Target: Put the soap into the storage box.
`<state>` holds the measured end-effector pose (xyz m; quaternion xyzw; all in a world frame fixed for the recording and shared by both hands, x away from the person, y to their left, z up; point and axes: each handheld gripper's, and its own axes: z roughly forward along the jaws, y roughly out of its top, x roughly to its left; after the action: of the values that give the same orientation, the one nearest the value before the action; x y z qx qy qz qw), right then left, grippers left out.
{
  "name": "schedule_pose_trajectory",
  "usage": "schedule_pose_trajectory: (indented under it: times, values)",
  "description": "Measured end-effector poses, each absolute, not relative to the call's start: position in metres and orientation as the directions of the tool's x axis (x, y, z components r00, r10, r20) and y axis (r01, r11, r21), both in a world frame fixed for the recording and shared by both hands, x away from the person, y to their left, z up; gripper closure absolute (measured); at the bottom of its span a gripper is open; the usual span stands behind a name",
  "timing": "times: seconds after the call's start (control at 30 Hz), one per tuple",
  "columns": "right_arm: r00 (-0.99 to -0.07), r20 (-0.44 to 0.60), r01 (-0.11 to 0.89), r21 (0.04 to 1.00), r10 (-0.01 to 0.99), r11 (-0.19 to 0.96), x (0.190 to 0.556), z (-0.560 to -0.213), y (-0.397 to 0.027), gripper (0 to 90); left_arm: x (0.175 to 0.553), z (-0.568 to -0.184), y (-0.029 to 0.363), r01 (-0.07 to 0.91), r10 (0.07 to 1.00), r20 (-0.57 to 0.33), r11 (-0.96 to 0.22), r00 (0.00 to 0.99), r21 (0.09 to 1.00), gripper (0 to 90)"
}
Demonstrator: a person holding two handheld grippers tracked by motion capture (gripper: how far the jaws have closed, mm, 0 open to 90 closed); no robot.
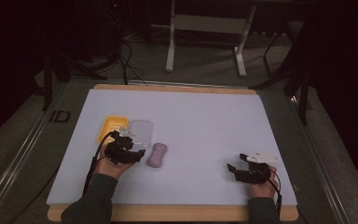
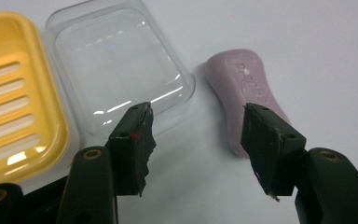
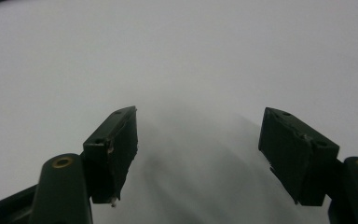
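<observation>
My left gripper (image 2: 196, 135) (jaws apart, empty) had the soap (image 2: 247, 93) at one o'clock, long axis twelve-to-six. My right gripper (image 3: 198, 149), well apart, was spread too.

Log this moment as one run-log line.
left gripper: open, jaws between lid and soap, holding nothing | right gripper: open over bare table | tray: beside lid

On the surface (image 1: 191, 121), the tray (image 1: 112, 127) lies at the left, the lid (image 1: 141, 130) just beside it on the right, and the soap (image 1: 157, 155) right of the lid, nearer the person.
</observation>
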<state>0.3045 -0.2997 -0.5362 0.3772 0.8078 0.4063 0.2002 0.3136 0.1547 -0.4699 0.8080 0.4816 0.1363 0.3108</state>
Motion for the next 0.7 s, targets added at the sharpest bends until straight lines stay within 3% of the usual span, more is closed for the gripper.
schedule_pose_trajectory:
  times: [0.7]
  values:
    - [-0.63,-0.014,0.453,0.806,0.776,0.382,0.305,-0.536,-0.3,25.2,0.331,-0.471,0.127,0.715,0.859,-0.08,-0.365,0.505,0.596,39.0]
